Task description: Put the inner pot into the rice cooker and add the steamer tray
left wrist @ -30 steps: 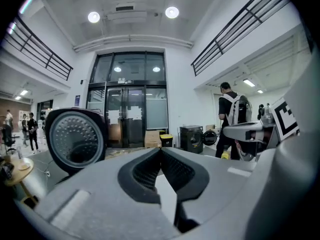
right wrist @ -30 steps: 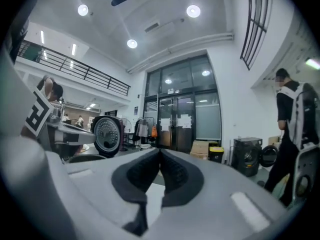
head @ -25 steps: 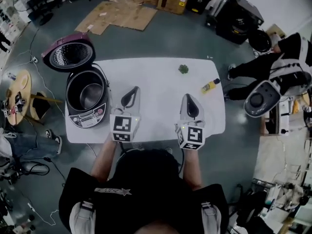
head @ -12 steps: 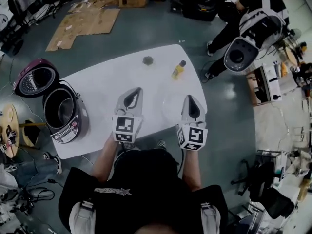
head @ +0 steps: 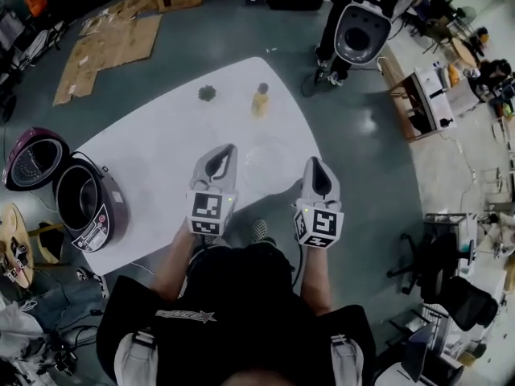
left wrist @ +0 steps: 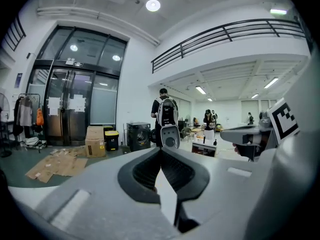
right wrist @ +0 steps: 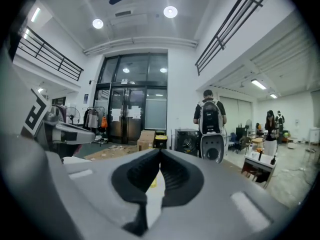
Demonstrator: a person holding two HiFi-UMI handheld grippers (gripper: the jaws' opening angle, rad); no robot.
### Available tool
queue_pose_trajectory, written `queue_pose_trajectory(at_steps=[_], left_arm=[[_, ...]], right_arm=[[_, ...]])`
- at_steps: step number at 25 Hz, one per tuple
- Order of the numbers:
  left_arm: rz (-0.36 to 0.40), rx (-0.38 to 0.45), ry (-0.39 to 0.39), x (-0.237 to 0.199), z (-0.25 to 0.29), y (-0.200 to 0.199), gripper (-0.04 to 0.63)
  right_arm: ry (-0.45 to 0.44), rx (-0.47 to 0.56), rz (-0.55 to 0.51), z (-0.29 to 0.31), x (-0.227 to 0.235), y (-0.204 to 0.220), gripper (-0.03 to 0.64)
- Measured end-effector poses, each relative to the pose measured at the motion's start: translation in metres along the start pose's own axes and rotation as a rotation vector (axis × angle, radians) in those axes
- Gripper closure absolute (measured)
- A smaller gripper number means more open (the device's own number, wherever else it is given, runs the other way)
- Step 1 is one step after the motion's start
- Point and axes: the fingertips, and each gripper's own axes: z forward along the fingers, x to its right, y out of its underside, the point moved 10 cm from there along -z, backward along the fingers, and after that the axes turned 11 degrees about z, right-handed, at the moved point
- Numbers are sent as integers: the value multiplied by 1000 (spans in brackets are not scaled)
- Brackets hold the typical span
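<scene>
White table [head: 161, 151], grey floor [head: 362, 175], rice cooker [head: 84, 207] at edge; left gripper [head: 228, 149], right gripper [head: 311, 163] closed.

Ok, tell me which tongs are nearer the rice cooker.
Left. The left tongs hover over the table, to the right of the rice cooker and apart from it. The right tongs are further right again, by the table's opposite edge.

a white table [head: 161, 163] carries a purple rice cooker [head: 84, 207], lid open, at its left end. by the far edge, a small dark green thing [head: 208, 93] and a yellow bottle [head: 259, 100] stand apart. a faint pale round shape [head: 267, 158] lies toward the right.
</scene>
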Motion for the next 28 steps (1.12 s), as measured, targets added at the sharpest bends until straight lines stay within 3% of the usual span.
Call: queue_pose_trajectory(at_steps=[8,10,14,17,28], left_arm=[[-42,-44,54,29,22,12,567],[-69,-70,82,33,27,22,439],[-117,-132,115,39,37,44,372],[-149,-204,144,47,47,64,327],[-195,-387,146,67,64,150,314]], right_arm=[[37,-74,12,-7,29,19,608],[31,-114,17,-2,32,30,559],[-16,-193,40,10,38,54,436],[-28,-243,55,20,47,72,398],[-4,-404,91,42,73,154,396]])
